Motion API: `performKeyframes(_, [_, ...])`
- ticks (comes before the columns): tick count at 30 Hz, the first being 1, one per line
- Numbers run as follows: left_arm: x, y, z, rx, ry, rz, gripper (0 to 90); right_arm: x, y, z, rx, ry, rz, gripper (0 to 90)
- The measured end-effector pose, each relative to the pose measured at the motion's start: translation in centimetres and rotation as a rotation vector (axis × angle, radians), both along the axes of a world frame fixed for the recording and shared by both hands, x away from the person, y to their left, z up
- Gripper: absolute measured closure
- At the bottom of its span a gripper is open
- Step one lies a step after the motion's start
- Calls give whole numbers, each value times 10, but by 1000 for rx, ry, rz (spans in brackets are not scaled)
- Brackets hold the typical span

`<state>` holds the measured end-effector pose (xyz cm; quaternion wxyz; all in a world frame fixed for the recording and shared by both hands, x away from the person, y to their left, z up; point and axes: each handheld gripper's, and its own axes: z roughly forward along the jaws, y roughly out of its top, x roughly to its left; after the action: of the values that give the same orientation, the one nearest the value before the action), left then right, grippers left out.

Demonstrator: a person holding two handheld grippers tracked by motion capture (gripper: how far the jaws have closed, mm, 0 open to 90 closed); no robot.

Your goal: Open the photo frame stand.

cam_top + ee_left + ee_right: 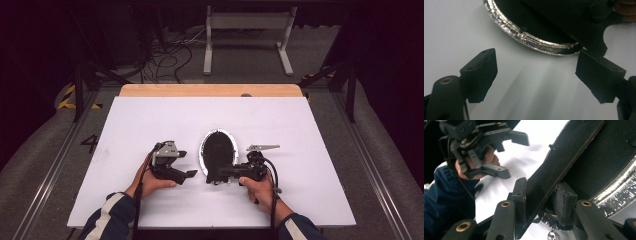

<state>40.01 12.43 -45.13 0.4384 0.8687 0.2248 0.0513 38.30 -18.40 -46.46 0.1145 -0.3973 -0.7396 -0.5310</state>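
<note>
White table [150, 120], wood strip at far edge; dark room, grey floor beyond. Oval mirror [218, 150], black face with shiny silver rim, just right of left claw [184, 164], whose jaws are spread wide and empty. Right claw [216, 176] pinches a flat black panel [564, 162] at the mirror's near edge.

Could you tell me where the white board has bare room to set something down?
The white board is bare along its far strip by the wooden edge, and on both outer sides. It is crowded at the near middle, where the left gripper and right gripper flank the silver-rimmed black dish.
</note>
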Motion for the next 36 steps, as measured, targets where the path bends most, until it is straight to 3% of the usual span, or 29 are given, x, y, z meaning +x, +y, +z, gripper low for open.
performKeyframes(1, [3,-4,-1,-16,28,-6,173,-1,1,0,-4,-24,8,660])
performKeyframes(6, [11,-17,-5,-34,72,-40,162,-7,1,4,-31,-119,54,679])
performKeyframes(14, [14,-25,-7,-70,112,-57,164,-10,1,6,-48,-172,87,695])
performKeyframes(19, [16,-23,-6,-97,110,-84,207,-11,1,7,-57,-192,104,697])
performKeyframes(26, [15,-22,-5,-115,111,-82,290,-12,1,7,-64,-200,113,697])
performKeyframes(29, [15,-20,-4,-144,129,-78,294,-12,1,8,-68,-204,117,698])
performKeyframes(32, [16,-18,-4,-160,129,-81,361,-12,1,8,-77,-201,115,699])
performKeyframes(36, [15,-14,-1,-184,88,-65,499,-12,0,8,-91,-186,95,700])
